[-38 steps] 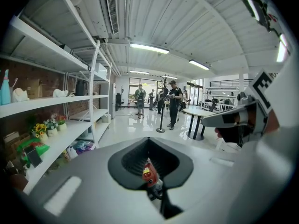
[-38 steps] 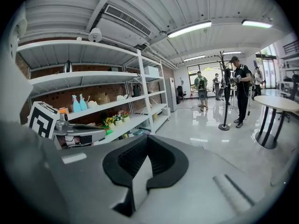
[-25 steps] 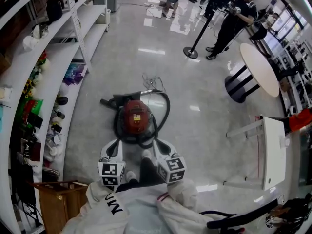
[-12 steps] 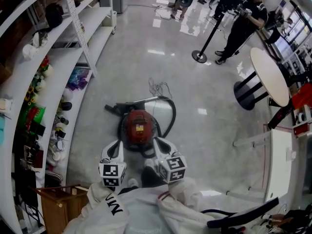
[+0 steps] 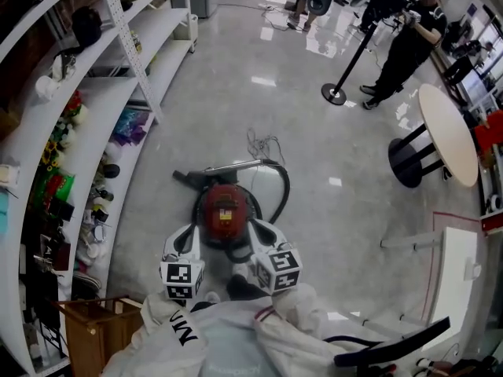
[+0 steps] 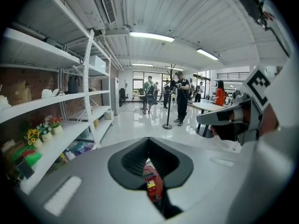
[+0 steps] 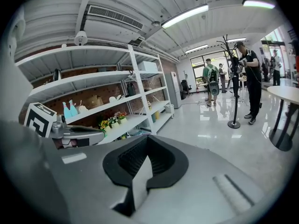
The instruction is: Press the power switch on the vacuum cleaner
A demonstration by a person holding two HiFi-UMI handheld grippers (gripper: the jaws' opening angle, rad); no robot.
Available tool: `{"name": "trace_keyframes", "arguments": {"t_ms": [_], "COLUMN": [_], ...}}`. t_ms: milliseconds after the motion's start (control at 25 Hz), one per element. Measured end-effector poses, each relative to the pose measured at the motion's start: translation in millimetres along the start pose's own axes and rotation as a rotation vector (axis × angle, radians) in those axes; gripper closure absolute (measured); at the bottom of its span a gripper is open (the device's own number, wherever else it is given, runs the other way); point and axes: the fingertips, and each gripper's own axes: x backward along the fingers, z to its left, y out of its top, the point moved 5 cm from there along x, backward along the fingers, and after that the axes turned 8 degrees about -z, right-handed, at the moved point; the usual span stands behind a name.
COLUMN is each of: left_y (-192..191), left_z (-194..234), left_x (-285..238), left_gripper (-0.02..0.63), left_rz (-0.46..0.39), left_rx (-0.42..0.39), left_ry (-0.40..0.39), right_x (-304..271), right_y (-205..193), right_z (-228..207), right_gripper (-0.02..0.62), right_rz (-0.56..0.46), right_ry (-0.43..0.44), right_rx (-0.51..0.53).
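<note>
Along the left wall we see white shelving carrying flowers and small goods, with a wooden box on the floor at its near end. Next we find our left gripper, held low in front of us. Its jaws are drawn together to a thin slit and grip nothing, and through that slit a sliver of the red machine shows further off. Just ahead of both grippers and between them, the red vacuum cleaner sits on the glossy grey floor, with its black hose looped round its right side. Our right gripper hangs beside the vacuum's near right edge. Its jaws are likewise closed to a narrow wedge and hold nothing, with only pale floor showing through. Farther right we see a black stanchion, a person in dark clothes, and a round white table.
</note>
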Motion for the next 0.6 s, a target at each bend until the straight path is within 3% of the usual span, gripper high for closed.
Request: {"name": "trace_keyframes", "arguments": {"t_ms": [320, 600], "left_y": [5, 11], "left_z": [-5, -13], "left_x": [-15, -29], "left_gripper": [0.606, 0.606], "left_rz": [0.031, 0.041], "left_rx": [-0.015, -0.037], "left_ry": [0.042, 0.029], "right_x": [-12, -14], "right_y": [4, 5], "right_z": [-27, -48], "right_gripper": [0.595, 0.595], "right_rz": [0.006, -0.007], "right_ry": [0.032, 0.011], "right_rx": [-0.028, -0.058]}}
